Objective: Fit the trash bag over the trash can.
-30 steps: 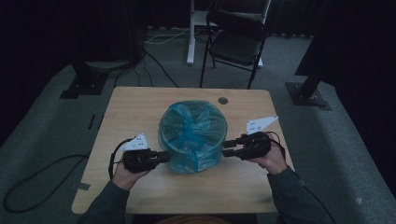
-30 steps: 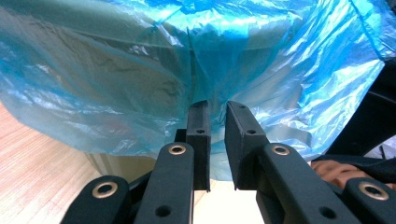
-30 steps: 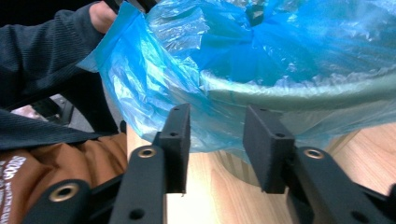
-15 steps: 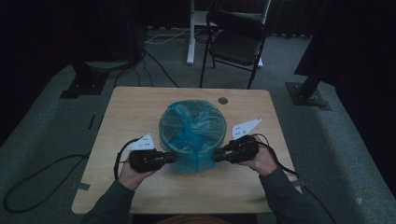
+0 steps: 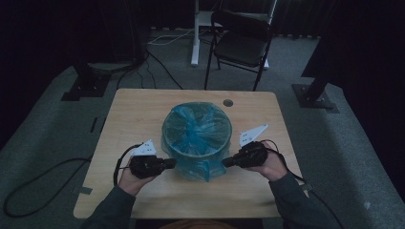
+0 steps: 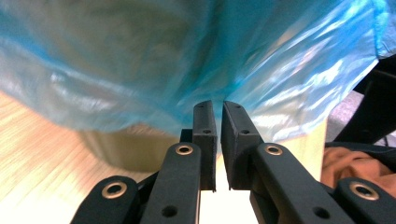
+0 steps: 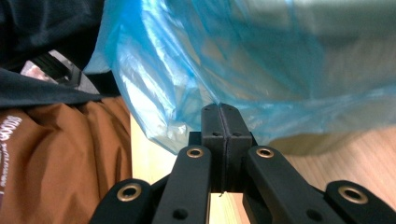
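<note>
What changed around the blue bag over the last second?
Both hands slid toward the person along the bin's sides. The right gripper closed, pinching the blue bag hem; the left gripper has been closing, a slit still open. The bin and table stayed put.

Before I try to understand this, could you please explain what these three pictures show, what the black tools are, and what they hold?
A person sits at a light wooden table and holds a black two-jaw hand tool in each hand. One picture comes from a camera above the table. The other two come from small cameras on the tools, looking along their jaws.

On the table stands a round bin lined with a thin blue plastic bag, whose edge hangs down outside the bin.

The left gripper is at the bag's hanging edge; its jaws have just been closing, a narrow gap remains, and I cannot tell whether they pinch plastic. The right gripper has just been closing too; its jaws are pressed together at the bag's edge, apparently pinching it.
</note>
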Demonstrator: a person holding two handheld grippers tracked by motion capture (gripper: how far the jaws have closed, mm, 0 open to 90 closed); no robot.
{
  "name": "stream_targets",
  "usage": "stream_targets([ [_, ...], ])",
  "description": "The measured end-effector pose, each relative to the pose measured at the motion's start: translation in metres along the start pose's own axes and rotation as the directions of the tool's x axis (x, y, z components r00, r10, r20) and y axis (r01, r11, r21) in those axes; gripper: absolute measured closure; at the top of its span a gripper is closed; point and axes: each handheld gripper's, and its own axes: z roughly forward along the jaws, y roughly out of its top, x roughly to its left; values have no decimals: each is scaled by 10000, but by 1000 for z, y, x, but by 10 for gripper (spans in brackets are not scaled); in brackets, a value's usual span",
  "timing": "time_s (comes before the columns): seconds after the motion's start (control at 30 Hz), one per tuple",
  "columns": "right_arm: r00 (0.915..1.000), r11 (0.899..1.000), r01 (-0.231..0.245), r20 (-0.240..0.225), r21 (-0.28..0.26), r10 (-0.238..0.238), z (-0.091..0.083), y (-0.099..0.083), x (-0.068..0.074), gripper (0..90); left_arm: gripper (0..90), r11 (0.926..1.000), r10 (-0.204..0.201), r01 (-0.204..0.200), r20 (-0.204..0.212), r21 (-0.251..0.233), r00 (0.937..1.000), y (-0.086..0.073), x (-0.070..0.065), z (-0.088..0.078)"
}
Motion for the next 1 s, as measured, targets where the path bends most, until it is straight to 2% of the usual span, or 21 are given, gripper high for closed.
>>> stream_targets([
  [0.07,9997,9994,-207,158,267,203,1,-4,-3,900,861,9997,-242,243,-213,25,9995,-3,5,-2],
  [0.2,9990,9992,-348,297,203,342,-1,-5,-5,899,859,9992,-357,350,-389,-181,9986,-3,7,-7],
  [0.23,9989,9993,-355,302,118,352,-4,-5,-6,874,859,9984,-433,414,-486,-395,9979,-2,8,-13],
  [0.27,9986,9993,-340,395,-147,346,-10,-4,-5,788,835,9979,-456,431,-509,-490,9977,-1,8,-16],
  [0.33,9985,9986,-339,417,-396,355,-17,-3,-5,724,801,9964,-491,447,-609,-714,9969,1,9,-22],
  [0.53,9955,9923,-338,835,-1190,439,-43,2,-6,677,740,9877,-626,485,-922,-1483,9938,13,12,-42],
  [0.67,9895,9846,-460,1278,-1685,681,-55,7,-11,672,708,9803,-743,515,-1148,-1907,9906,24,17,-50],
  [0.77,9808,9771,-605,1698,-2039,962,-59,12,-18,668,687,9748,-903,614,-1277,-2143,9877,33,22,-52],
  [0.8,9808,9771,-605,1698,-2039,962,-59,12,-18,668,678,9748,-903,614,-1277,-2143,9877,33,22,-52],
  [0.87,9724,9689,-677,2014,-2381,1174,-59,18,-24,645,659,9703,-1025,691,-1351,-2318,9855,42,26,-53],
  [0.93,9701,9656,-689,2091,-2507,1235,-59,21,-27,641,641,9682,-1070,727,-1335,-2394,9852,45,28,-53],
  [0.97,9679,9624,-711,2152,-2622,1301,-59,24,-30,638,641,9674,-1142,790,-1360,-2407,9841,52,31,-52],
  [1.0,9611,9586,-751,2363,-2745,1430,-58,30,-34,627,628,9673,-1140,782,-1385,-2411,9838,55,33,-50],
])
